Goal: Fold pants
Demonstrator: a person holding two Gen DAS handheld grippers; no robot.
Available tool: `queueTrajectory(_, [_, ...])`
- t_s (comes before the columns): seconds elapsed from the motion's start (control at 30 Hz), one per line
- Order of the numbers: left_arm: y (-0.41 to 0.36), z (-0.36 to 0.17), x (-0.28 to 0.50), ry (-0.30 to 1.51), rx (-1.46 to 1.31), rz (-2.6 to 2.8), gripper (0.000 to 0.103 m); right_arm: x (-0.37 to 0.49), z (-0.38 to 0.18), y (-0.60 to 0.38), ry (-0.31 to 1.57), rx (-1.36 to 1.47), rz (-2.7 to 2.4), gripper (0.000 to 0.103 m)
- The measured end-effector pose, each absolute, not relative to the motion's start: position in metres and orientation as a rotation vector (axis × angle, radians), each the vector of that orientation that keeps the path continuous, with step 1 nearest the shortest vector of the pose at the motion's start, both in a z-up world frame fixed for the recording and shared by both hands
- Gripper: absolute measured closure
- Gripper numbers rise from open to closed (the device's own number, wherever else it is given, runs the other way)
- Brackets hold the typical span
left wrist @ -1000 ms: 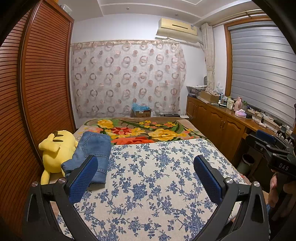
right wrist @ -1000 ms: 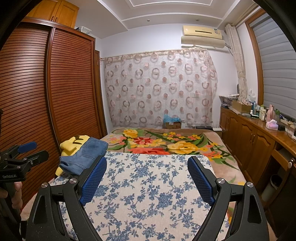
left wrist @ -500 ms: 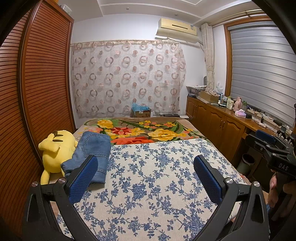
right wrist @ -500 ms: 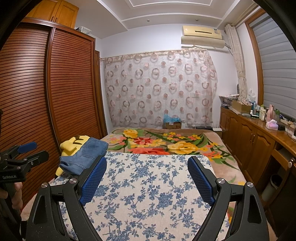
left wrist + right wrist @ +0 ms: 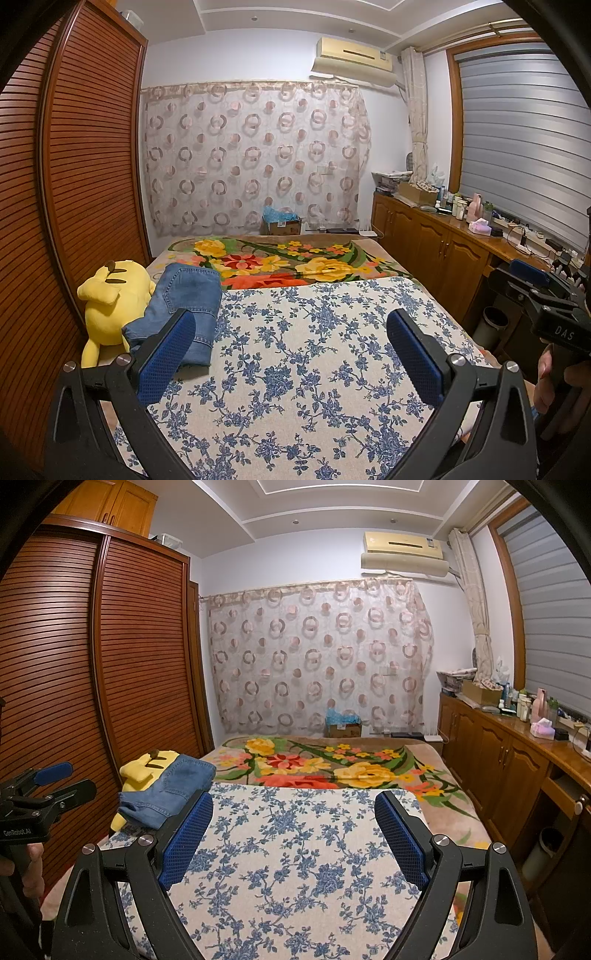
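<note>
On the bed: a blue-flowered sheet (image 5: 295,369) covers the near half, a bright floral blanket (image 5: 280,262) the far half.
Pants: blue jeans (image 5: 184,295) lie folded in a compact stack at the left edge of the bed, partly on the sheet and partly draped against a yellow plush toy (image 5: 110,295) — seams and a back pocket face up.
Left gripper (image 5: 291,354): jaws wide apart, nothing between the blue pads; it hangs above the sheet, its left pad overlapping the jeans' hem in the view, though whether it touches I cannot tell.
Right gripper (image 5: 295,834): jaws likewise spread wide and empty, poised over the middle of the sheet, well apart from the jeans (image 5: 173,786).
Hands: each wrist view shows the other gripper at its edge, a hand (image 5: 22,864) wrapped on the handle.
Step in hand: judging by the tidy stack and both tools empty, either the folding is done or the garment waits to be fetched — the pictures alone do not settle which.
Next move: if more folding is wanted, the left tool is nearer; it would need to drop to the hem, close on the denim layers and draw the stack onto the open sheet.
Risk: the stack leans on the toy and could slump when pulled.
</note>
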State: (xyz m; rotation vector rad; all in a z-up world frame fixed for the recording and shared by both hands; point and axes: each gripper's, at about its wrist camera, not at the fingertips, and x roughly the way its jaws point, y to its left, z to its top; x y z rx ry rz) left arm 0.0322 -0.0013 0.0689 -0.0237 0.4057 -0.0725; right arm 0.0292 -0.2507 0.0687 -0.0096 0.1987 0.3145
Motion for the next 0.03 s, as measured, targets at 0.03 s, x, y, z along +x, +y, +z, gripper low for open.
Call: queueTrajectory(0.03, [-0.0014,0.0689,0.0321,0.406,-0.024,-0.072,0.0,0.0292,0.0684,-0.2509,0.199,-0.009,0.315,0.013])
